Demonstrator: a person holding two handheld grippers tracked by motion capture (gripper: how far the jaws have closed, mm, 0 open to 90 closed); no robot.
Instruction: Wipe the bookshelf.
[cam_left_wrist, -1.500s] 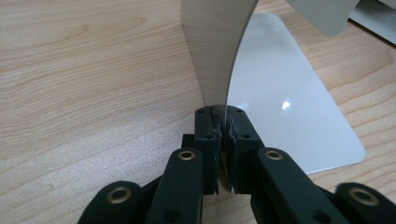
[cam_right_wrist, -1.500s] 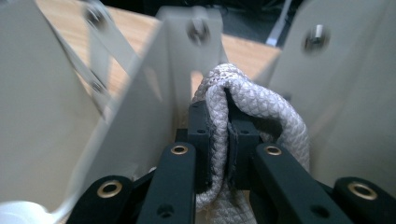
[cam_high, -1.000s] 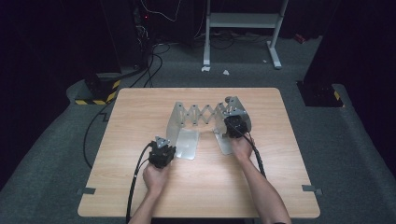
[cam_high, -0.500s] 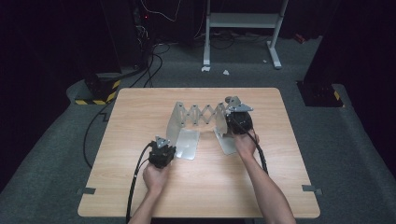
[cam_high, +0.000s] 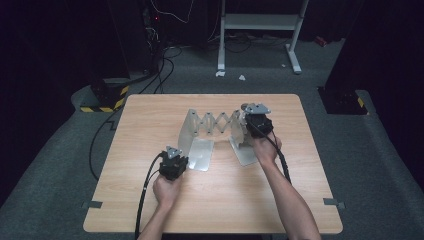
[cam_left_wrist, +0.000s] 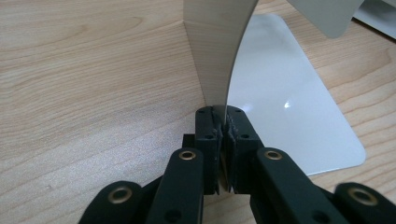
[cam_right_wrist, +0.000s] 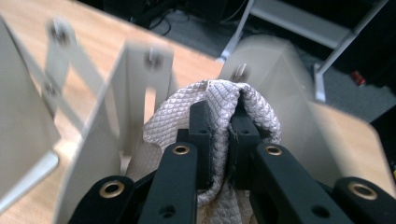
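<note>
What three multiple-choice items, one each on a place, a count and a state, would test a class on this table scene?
1. Where is the cloth?
A. in the right gripper, beside the rack's right plate
B. flat on the floor
C. in the left gripper

2. How many upright end plates does the rack have?
A. one
B. two
C. four

3. How are the jaws of the left gripper?
A. wide open over bare table
B. shut on the rack's left plate
C. shut on a cable

Answers:
1 A, the right gripper view shows the cloth pinched between its jaws next to the plate.
2 B, the high view shows one plate at each end of the scissor links.
3 B, the left gripper view shows the jaws closed on the plate's edge.
</note>
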